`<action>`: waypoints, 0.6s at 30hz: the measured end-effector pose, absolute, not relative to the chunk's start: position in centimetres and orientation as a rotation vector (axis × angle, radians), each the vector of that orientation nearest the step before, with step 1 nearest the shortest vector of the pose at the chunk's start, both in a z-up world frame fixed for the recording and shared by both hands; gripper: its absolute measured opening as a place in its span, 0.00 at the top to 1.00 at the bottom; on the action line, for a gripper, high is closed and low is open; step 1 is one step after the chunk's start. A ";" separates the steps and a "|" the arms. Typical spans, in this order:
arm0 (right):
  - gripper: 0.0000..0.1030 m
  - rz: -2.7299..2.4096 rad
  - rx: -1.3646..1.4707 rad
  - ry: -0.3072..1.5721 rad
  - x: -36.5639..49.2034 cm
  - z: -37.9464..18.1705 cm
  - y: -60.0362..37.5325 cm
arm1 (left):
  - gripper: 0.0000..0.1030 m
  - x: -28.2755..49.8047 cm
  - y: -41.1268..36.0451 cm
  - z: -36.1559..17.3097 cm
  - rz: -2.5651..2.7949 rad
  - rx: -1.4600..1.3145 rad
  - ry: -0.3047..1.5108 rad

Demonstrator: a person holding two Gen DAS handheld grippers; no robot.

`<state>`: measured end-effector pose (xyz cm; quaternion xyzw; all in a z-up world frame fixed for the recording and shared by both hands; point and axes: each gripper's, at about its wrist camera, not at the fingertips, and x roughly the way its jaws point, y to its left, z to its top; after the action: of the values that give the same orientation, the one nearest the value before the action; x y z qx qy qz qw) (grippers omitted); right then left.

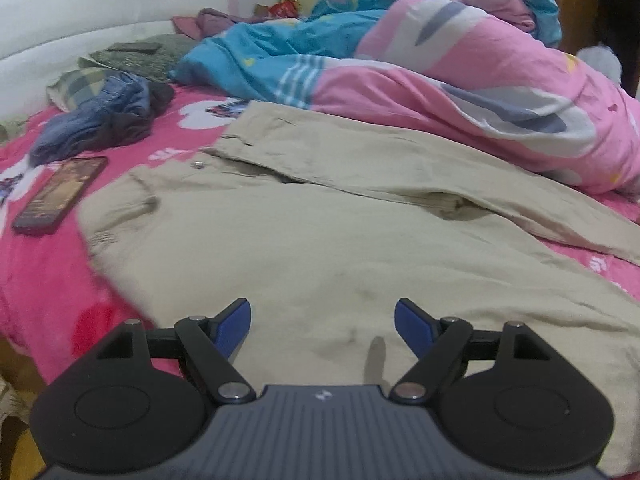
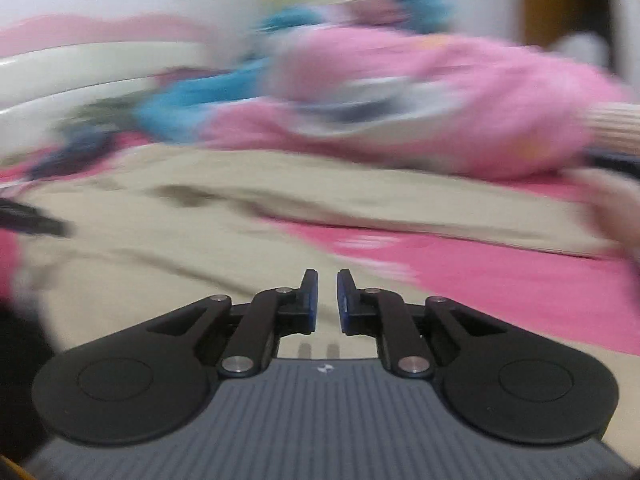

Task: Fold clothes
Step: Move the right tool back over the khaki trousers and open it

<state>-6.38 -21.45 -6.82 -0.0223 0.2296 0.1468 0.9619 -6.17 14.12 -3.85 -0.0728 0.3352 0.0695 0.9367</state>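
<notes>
Beige trousers [image 1: 320,220] lie spread on the pink bed sheet [image 1: 40,280], waistband and metal button toward the left, one leg folded across the other. My left gripper [image 1: 323,304] hovers just above the trouser fabric, open, with nothing between its blue pads [image 1: 234,328]. In the blurred right wrist view the same trousers [image 2: 160,216] stretch across the bed. My right gripper [image 2: 327,274] is over them with its jaws only a narrow slit apart, and no cloth is caught in that gap.
A phone [image 1: 60,194] lies left of the trousers. Behind it is a heap of blue and dark clothes [image 1: 100,120]. A bunched pink and blue quilt [image 1: 460,80] fills the back. The white headboard [image 1: 60,20] stands at left. A ribbed sleeve [image 2: 612,128] shows at right.
</notes>
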 end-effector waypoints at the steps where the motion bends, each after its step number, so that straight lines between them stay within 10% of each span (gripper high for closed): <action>1: 0.90 0.328 -0.037 0.510 -5.7 -7.5 -20.1 | 0.22 -6.5 14.4 -3.9 0.148 -0.148 0.682; 18: 0.85 0.421 0.013 0.615 -4.7 -5.7 -15.1 | 0.22 -10.9 18.0 -4.7 0.134 -0.176 0.675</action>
<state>-4.67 -15.08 -5.73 0.0062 0.3002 0.2056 0.9314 -10.87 18.05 -4.73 -0.0860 0.3302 0.0657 0.9377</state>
